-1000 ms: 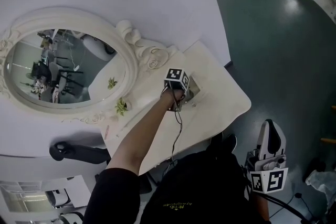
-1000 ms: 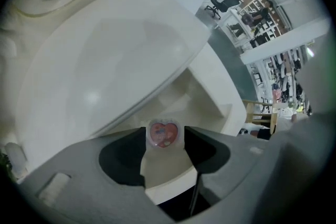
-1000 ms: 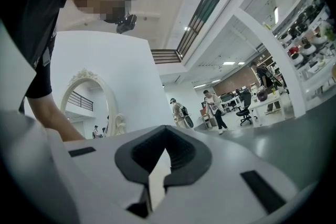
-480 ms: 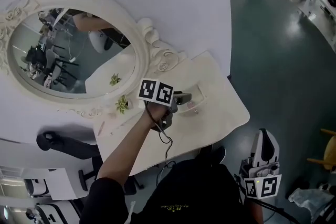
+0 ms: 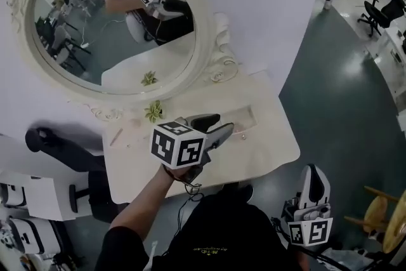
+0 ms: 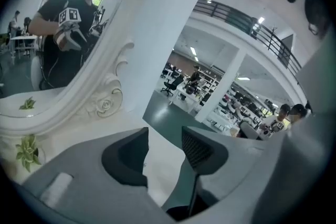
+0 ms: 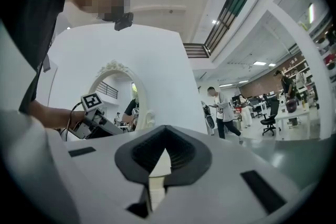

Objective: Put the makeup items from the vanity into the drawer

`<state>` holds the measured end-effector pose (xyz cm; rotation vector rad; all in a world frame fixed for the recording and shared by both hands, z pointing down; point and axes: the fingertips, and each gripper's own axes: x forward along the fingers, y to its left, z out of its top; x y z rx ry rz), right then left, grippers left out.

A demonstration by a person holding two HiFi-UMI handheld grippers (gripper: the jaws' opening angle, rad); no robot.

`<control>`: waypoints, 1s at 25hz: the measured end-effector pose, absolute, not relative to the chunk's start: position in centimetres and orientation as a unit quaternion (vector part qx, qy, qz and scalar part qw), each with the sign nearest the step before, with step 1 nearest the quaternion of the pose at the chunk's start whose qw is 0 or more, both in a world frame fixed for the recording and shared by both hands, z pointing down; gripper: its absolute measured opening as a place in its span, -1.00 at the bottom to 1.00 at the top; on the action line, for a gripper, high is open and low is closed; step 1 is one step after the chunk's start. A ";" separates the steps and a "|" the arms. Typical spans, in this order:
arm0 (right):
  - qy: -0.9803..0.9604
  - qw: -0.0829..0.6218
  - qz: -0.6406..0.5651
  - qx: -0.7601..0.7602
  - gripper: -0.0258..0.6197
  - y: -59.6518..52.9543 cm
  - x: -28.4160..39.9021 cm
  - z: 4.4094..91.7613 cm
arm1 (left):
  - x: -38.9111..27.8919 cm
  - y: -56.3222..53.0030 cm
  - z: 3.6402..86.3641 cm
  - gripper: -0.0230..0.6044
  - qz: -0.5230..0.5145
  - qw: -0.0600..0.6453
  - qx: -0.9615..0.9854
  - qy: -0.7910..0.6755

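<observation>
In the head view the cream vanity top [image 5: 266,149] has a shallow rectangular drawer opening [image 5: 236,117] near its right end, with a small pink item [image 5: 242,135] at its front edge. A thin pink stick [image 5: 116,136] lies at the top's left end. My left gripper [image 5: 220,128] hovers above the table's middle, pointing right toward the opening. In the left gripper view its jaws [image 6: 164,152] stand apart with nothing between them. My right gripper [image 5: 314,182] hangs low at the right, off the table. In its own view the right gripper [image 7: 159,161] is shut and empty.
A large oval mirror [image 5: 114,16] in a carved cream frame [image 5: 219,63] backs the vanity and reflects the person and the left gripper. A small green plant [image 5: 154,112] stands at the mirror's foot. A black chair [image 5: 57,149] sits left of the table. Green floor [image 5: 342,105] lies to the right.
My left gripper has lifted away from the drawer opening and drawn back toward the table's front. The head view has swung up, so the mirror now fills more of it.
</observation>
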<state>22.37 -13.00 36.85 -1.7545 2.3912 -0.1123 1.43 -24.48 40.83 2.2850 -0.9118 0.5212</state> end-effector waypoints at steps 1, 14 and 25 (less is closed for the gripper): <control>0.805 0.084 -0.035 -0.586 -0.92 -13.0 21.8 36.6 | 0.9 -23.8 40.0 -0.26 0.187 0.290 0.871 -0.350; 0.827 0.045 -0.014 -0.560 -0.92 -13.4 17.8 36.0 | -7.4 -16.1 34.4 -0.44 0.014 -0.007 0.877 -0.480; 0.841 0.041 -0.010 -0.539 -0.92 -13.5 15.7 36.5 | -9.6 -12.7 35.1 -0.77 -0.029 -0.088 0.827 -0.554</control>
